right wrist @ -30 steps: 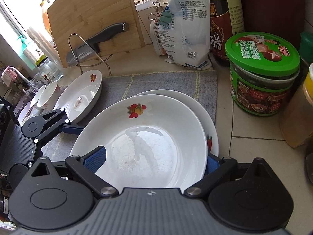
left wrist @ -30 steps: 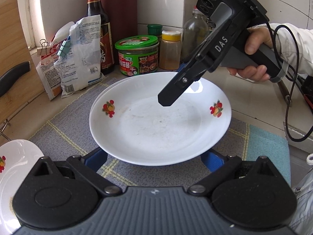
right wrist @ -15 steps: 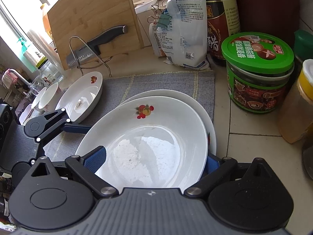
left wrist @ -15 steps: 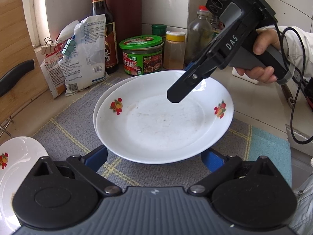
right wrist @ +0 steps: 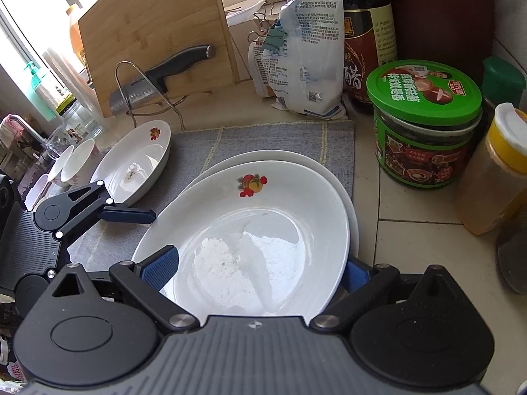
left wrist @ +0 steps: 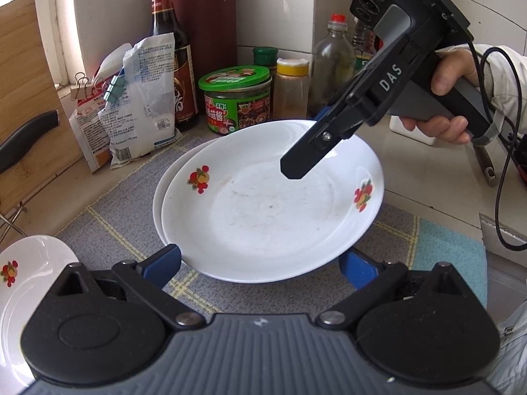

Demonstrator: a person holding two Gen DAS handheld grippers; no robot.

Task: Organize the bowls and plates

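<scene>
- Since a second ago, the held plate (left wrist: 273, 204) has been shifted rightward, so that the left rim of the lower plate (left wrist: 164, 184) beneath it is now uncovered.
- The held plate is gripped at its far rim by the right claw (left wrist: 316, 138); it is white and shallow, with a red-and-yellow fruit motif on the left and right of the rim and faint smears in its well.
- It is seen tilted above the lower plate, over the grey mat (left wrist: 108, 217).
- The left claw (right wrist: 128, 214) is held spread, gripping nothing, near the plate's edge.
- A third plate (right wrist: 131, 164) lies at the mat's left end, with two small bowls (right wrist: 75, 164) just beside it.
- On the tiled worktop (right wrist: 411, 230) beyond the mat are seen a green-lidded jar (right wrist: 425, 121), a dark bottle (right wrist: 365, 39), a clipped bag (right wrist: 306, 52) and a yellow-capped jar (right wrist: 494, 171).
- A wooden board (right wrist: 151, 29) and a knife (right wrist: 158, 79) are held upright in a wire rack by the window.
</scene>
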